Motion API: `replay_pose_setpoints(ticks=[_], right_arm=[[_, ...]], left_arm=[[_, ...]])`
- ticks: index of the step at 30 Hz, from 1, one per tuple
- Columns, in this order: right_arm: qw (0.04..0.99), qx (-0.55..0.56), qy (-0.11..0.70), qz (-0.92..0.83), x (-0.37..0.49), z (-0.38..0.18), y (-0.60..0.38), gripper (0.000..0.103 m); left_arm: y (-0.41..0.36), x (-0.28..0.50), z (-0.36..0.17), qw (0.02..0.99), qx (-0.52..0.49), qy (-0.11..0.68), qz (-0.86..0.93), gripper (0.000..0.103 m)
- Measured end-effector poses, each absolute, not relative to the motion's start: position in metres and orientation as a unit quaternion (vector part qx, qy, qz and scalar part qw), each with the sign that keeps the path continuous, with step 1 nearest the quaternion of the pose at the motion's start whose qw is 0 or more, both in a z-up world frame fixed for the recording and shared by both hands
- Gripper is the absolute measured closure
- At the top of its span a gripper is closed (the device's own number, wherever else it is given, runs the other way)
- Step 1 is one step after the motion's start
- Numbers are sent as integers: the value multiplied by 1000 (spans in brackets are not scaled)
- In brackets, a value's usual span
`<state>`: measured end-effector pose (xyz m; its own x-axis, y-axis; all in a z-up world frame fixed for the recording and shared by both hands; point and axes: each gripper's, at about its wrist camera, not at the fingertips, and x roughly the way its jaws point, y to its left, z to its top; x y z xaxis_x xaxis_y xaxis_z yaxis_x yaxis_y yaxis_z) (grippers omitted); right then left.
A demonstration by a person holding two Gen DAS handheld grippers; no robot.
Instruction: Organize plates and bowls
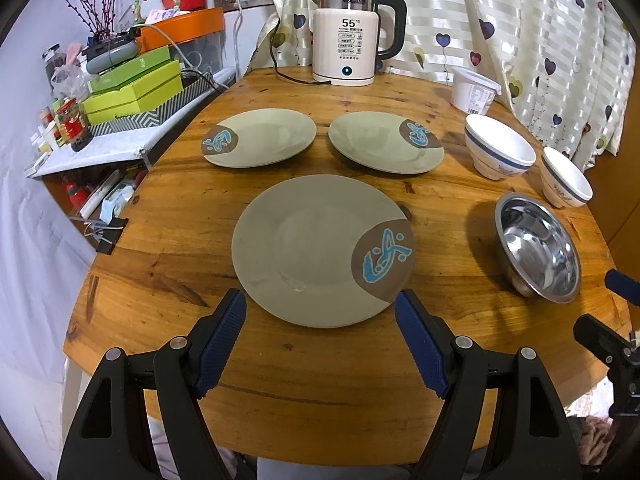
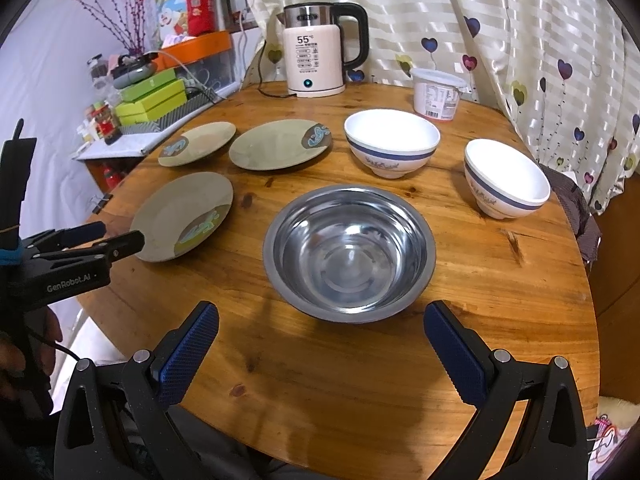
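You've got grey-green plates (image 1: 312,256) with brown patches and blue fish, white bowls (image 2: 392,142) banded blue, one silver bowl (image 2: 350,254).

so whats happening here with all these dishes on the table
A person holds a gripper in each hand over a round wooden table. The left gripper is open in front of the nearest plate; the right gripper is open before the steel bowl. Nothing is gripped or stacked: three plates and three bowls all sit apart.
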<state>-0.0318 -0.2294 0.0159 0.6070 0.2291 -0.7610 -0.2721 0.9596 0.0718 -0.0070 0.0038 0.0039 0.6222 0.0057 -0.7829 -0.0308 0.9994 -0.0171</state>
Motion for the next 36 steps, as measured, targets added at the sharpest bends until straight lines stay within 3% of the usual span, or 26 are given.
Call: replay_pose_setpoints(ticks=[36], right_arm=[[893, -24, 426, 143, -30, 14, -229, 0]], left_arm=[[7, -6, -3, 897, -31, 442, -12, 26]])
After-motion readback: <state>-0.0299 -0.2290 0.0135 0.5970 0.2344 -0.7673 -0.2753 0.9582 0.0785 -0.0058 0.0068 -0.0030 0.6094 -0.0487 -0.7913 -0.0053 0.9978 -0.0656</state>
